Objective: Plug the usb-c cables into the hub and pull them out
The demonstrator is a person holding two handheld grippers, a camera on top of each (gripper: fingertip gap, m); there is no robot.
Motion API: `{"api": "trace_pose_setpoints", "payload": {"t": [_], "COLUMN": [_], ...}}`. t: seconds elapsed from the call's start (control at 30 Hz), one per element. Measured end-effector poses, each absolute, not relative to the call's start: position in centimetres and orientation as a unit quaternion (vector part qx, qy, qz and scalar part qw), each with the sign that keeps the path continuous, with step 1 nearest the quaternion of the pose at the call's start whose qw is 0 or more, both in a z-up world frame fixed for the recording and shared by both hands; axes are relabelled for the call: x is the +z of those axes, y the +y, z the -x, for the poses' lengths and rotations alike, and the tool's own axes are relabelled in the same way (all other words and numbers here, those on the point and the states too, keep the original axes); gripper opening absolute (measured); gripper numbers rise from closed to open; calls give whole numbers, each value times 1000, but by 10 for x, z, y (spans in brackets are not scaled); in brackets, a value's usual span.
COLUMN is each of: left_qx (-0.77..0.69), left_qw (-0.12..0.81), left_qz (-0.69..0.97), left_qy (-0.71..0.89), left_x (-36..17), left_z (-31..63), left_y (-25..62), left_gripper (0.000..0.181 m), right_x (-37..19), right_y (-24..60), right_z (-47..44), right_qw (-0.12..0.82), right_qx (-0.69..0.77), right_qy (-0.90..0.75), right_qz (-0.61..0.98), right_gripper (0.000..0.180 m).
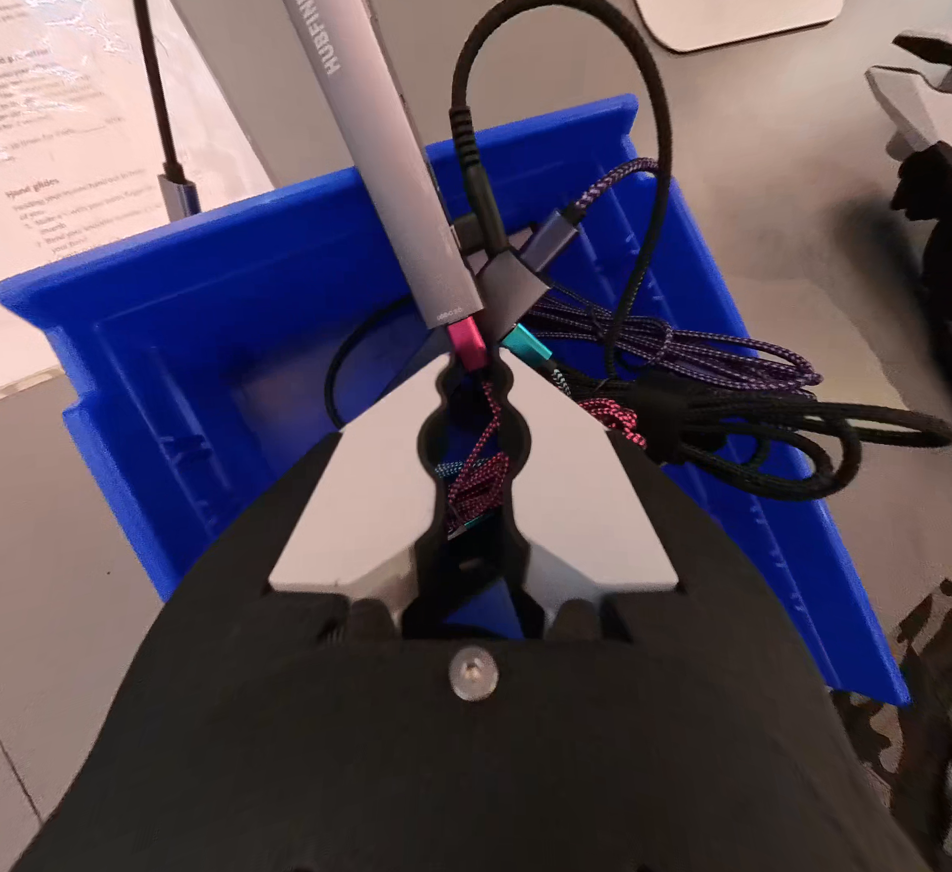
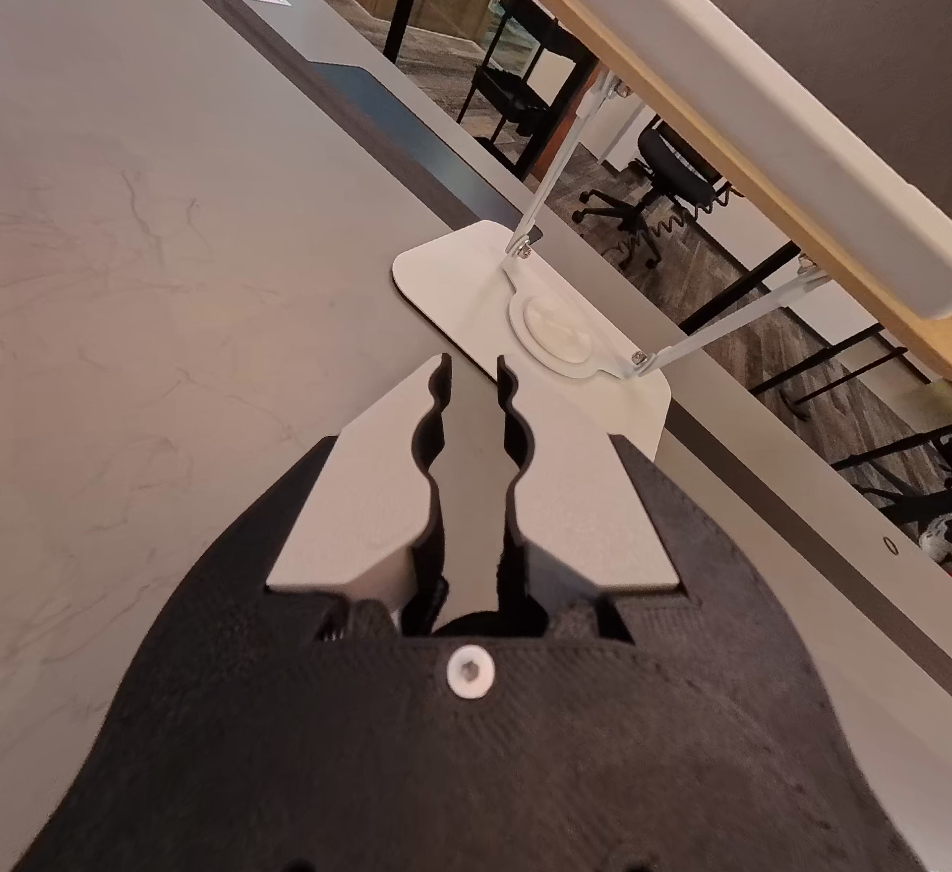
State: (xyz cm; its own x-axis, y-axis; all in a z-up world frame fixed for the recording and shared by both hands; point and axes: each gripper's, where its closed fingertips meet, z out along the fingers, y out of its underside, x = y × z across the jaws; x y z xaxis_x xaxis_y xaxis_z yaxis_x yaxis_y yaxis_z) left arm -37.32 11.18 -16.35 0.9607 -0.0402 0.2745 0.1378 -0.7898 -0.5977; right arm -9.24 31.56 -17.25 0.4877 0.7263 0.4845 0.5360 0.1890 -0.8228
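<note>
While clamped on the pink plug (image 1: 468,343), left gripper (image 1: 476,363) over cable-crowded blue bin (image 1: 216,311); right gripper (image 2: 473,367) agape.

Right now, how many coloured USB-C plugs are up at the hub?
4. Pink plug at the hub end, in the left hand-held gripper; teal plug right of it; black plug and grey-purple plug at the hub's side. More may be hidden.

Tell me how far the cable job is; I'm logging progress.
Done: the black cable sits in the hub. In hand: left tongs pinch the pink plug at the hub's end. Left: teal plug and purple-cable plug hang free; right tongs empty.
</note>
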Motion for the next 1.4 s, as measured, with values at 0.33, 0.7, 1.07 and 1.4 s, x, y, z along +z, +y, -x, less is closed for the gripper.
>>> {"api": "trace_pose_setpoints", "payload": {"t": [0.33, 0.7, 1.07, 1.4], "left_qx": [-104, 3, 54, 49], "left_qw": [453, 554, 597, 606], "left_qz": [885, 831, 797, 787], "left_qy": [-18, 40, 78, 106], "left_x": [-96, 26, 86, 116], "left_z": [390, 371, 336, 315], "left_y": [118, 131, 151, 148], "left_gripper": [8, 8, 2, 0], "right_x": [-173, -170, -168, -167], "right_y": [315, 316, 316, 316], "right_z": [94, 92, 92, 91], "right_qw": [586, 587, 589, 588], "right_qx": [87, 102, 112, 117], "right_qy": [-500, -488, -483, -481], "right_qz": [631, 638, 639, 639], "right_gripper": [15, 15, 16, 16]}}
